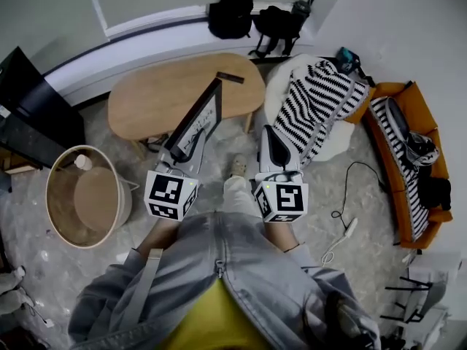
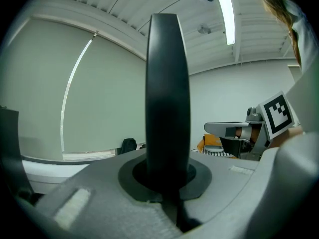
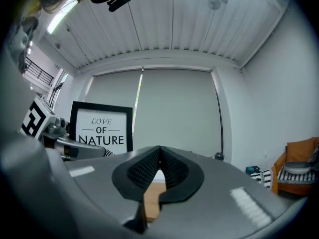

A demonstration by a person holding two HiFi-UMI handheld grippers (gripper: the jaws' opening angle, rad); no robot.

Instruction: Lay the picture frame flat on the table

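Observation:
The picture frame is black with a white print reading "LOVE OF NATURE". It stands tilted above the near edge of the oval wooden table. My left gripper is shut on its lower edge. In the left gripper view the frame's black edge rises straight up from between the jaws of the left gripper. My right gripper hangs to the right of the frame, shut with nothing in it. In the right gripper view the right gripper has its pads together, and the frame's face shows at the left.
A small black bar lies at the table's far right end. A round wooden basket table stands at the left. A chair with a striped blanket and an orange sofa are at the right. A cable lies on the floor.

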